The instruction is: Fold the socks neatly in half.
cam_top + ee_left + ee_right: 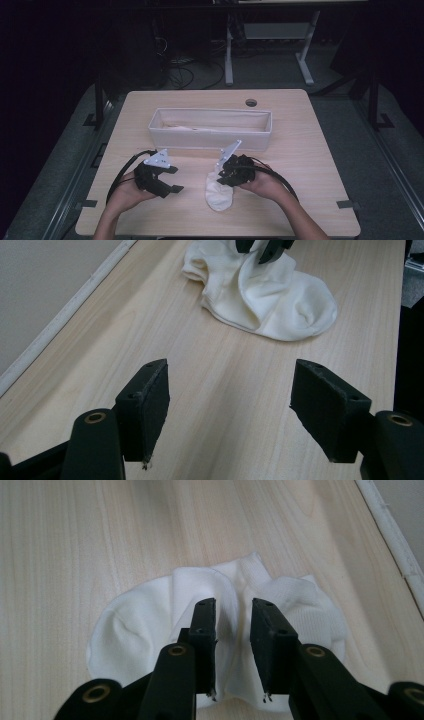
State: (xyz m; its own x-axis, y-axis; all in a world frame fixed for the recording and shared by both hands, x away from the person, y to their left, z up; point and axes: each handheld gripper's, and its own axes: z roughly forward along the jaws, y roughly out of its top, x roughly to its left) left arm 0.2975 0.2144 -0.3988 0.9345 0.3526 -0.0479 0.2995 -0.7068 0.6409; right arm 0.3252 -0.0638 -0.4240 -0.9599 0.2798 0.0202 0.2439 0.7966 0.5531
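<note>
White sock (pixel 218 194), one, right gripper (pixel 234 630) narrowly parted over its fold, left gripper (pixel 230 405) spread wide, one fabric bin (pixel 210 140)

**Rig appearance: two handheld black grippers, bare forearms**

Left gripper (pixel 167 179): matte black body, angular jaw arms, grey three-cornered plate on top with small dark dots. Black cable loops off its 9 o'clock side in the high view. In the left gripper view (pixel 230 400), two thick rectangular black pads (pixel 150 405) with rough, slightly frayed edges; brass-ringed pivot holes on rounded black arms at 7 and 5 o'clock.

Right gripper (pixel 223 176): same black build, grey plate seen edge-on, black cable curving off at 3 o'clock. In the right gripper view (pixel 233 647), flat black pads (pixel 204 640) each with small screw holes; brass-ringed pivots below.

Forearms bare, no sleeves in view; nothing worn on the hands.
</note>
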